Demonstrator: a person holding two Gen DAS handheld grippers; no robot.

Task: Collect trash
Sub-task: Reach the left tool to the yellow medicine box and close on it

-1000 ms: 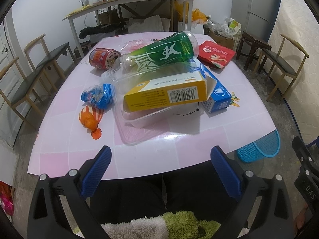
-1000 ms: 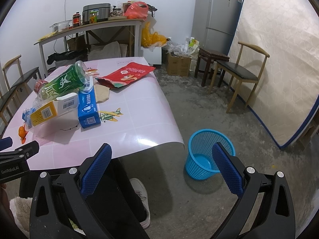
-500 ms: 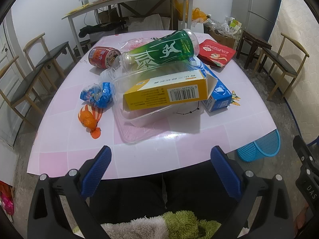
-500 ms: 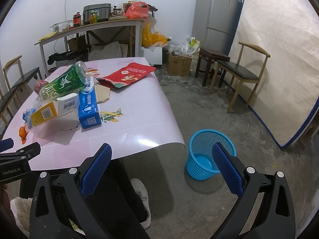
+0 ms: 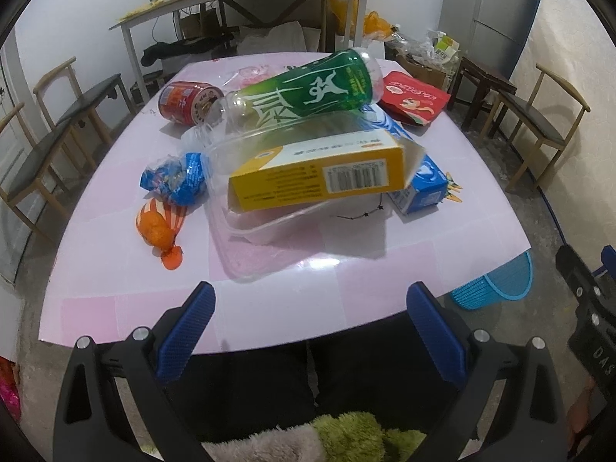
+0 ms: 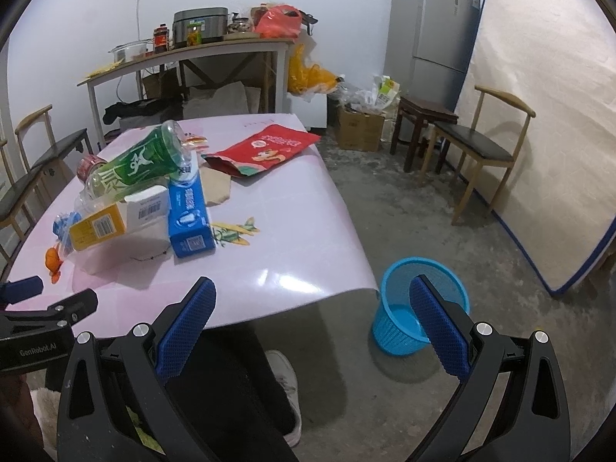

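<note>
**Trash piled mid-table, bin on floor**

Your left gripper (image 5: 310,325) and right gripper (image 6: 312,321) hover spread and empty at the table's (image 5: 115,308) near edge. Beyond: yellow box (image 5: 319,177) in a clear tray (image 5: 254,227), green bottle (image 5: 308,94) atop. The basket (image 6: 417,308) stands below the near right corner.

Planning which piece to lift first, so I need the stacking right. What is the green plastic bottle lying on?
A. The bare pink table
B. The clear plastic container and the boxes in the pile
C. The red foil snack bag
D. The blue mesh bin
B: the green plastic bottle lies tilted across the clear plastic container, above the yellow cardboard box and blue carton.
</note>
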